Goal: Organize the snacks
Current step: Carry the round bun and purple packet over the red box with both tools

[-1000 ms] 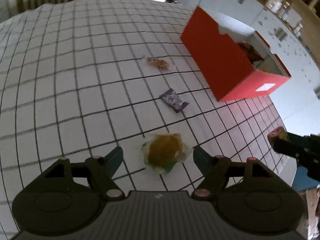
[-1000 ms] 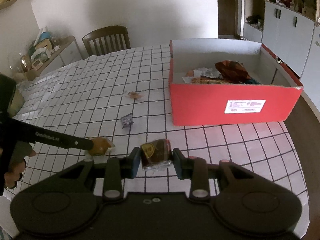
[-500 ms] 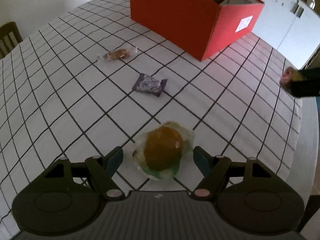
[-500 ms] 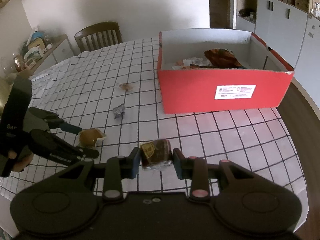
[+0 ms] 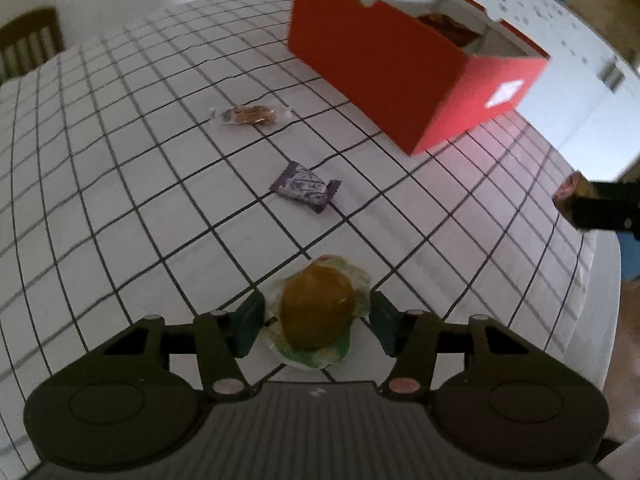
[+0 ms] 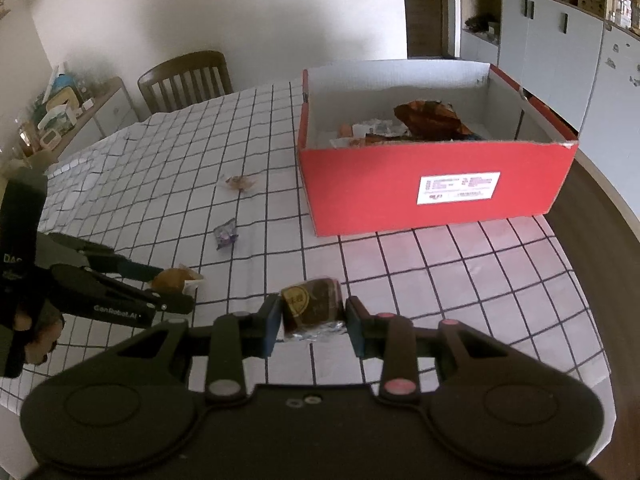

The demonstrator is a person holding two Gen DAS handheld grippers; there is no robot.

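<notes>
At the bottom centre of the left wrist view, the left gripper (image 5: 318, 322) has just been closing around a round golden bun in a clear wrapper (image 5: 318, 312). Half a second ago its jaws stood wider; now the pads sit just beside the wrapper edges, not clearly pressing. The pick-up looks close, not finished.

Bottom centre of the right wrist view, the right gripper (image 6: 312, 320) stays clamped on a dark wrapped cake (image 6: 312, 310) (unchanged).

The red box (image 6: 436, 188), upper right, already holds several snacks. A purple packet (image 5: 306, 186) and a clear-wrapped biscuit (image 5: 250, 115) lie loose mid-frame on the white grid-patterned tablecloth (image 5: 120, 200). A wooden chair (image 6: 186, 76) and grey cupboards (image 6: 560, 48) stand behind.
</notes>
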